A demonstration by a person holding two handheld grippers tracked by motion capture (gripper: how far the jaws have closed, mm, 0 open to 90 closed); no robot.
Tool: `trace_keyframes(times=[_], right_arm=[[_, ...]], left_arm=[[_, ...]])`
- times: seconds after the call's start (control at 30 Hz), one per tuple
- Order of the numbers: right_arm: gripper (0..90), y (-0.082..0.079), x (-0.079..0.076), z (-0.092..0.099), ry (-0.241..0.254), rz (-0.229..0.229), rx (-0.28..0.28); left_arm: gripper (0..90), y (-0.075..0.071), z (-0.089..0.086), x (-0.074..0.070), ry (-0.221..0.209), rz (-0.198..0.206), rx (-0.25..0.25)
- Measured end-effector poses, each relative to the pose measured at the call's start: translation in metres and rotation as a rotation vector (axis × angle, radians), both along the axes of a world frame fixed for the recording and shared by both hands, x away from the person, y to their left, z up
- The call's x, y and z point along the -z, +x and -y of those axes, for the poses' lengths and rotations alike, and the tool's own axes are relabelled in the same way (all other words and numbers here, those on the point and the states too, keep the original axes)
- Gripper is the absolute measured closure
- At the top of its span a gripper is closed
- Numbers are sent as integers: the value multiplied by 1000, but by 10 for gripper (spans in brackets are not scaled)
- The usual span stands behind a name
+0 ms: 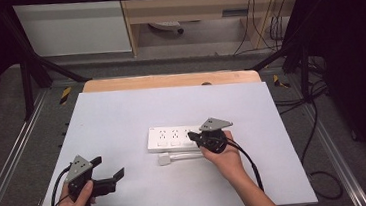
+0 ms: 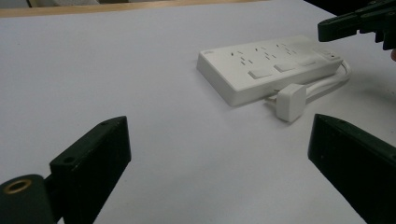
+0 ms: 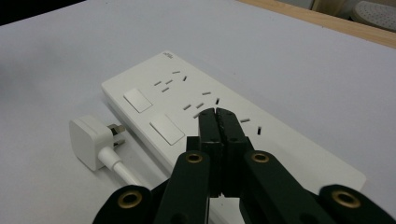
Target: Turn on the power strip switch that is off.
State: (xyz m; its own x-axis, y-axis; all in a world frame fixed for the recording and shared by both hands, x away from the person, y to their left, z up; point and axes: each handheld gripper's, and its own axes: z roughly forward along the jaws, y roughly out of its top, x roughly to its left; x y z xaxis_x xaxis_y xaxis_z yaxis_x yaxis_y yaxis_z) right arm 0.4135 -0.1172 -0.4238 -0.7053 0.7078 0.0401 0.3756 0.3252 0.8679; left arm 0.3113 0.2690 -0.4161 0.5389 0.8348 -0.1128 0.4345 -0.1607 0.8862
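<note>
A white power strip (image 1: 173, 138) (image 2: 266, 65) (image 3: 299, 149) lies flat near the middle of the white table top (image 1: 122, 118). Its white plug (image 1: 164, 159) (image 2: 292, 100) (image 3: 88, 140) rests on the table just in front of it, on a short white cable. My right gripper (image 1: 193, 136) (image 3: 215, 114) is shut with nothing between its jaws, its tips over the strip's socket face near a rocker switch (image 3: 167, 128). I cannot tell if the tips touch. My left gripper (image 1: 108, 168) (image 2: 218, 126) is open and empty at the front left, pointing toward the strip.
A wooden strip (image 1: 169, 80) borders the table's far edge. Black frame legs (image 1: 27, 71) and loose cables (image 1: 318, 121) stand on the floor around the table. In the left gripper view the right gripper (image 2: 345, 21) hangs over the strip's far end.
</note>
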Motion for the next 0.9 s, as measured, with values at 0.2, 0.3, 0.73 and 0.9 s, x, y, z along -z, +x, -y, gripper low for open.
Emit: trace_keyframes(times=[0.2,0.3,0.73,0.9], right_arm=[[900,0,5,3,-11,-10,3],[900,1,8,4,-13,-16,8],[900,1,14,8,-10,-29,19],[900,3,16,4,-13,-31,15]], left_arm=[[60,0,0,0,-1,-2,4],[60,1,0,0,1,-3,4],[61,0,0,1,7,-4,7],[61,0,0,0,8,-3,8]])
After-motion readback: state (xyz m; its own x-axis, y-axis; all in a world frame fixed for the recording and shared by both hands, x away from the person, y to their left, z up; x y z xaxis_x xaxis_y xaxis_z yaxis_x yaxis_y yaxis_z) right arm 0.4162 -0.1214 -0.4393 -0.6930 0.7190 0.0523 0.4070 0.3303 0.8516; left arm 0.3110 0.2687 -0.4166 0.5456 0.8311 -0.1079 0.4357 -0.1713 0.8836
